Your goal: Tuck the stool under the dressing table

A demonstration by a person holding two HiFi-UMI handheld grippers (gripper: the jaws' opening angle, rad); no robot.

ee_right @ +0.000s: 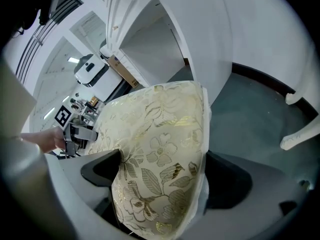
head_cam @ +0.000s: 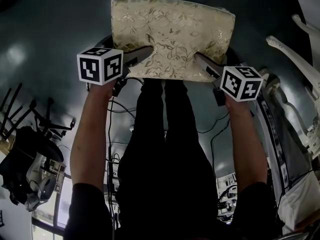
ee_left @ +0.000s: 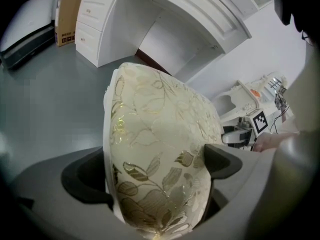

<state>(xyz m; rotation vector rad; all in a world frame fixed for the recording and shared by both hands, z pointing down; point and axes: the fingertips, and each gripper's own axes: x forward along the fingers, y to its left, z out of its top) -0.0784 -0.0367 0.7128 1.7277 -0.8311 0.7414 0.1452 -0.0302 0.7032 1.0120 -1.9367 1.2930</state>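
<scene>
Both clamp: left gripper (head_cam: 145, 53) and right gripper (head_cam: 201, 61) each pinch the stool (head_cam: 172, 31) cushion's near edge. Stool on floor (head_cam: 55, 24), long axis crosswise; dressing table (ee_left: 165, 24) kneehole straight beyond.

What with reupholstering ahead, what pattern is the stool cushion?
The cushion is cream with gold flowers and leaves; best in right gripper view.

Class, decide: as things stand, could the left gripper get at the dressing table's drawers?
Probably not yet: the left gripper is clamped on the stool cushion, which fills its jaws, and the drawers stand beyond it, untouched.
</scene>
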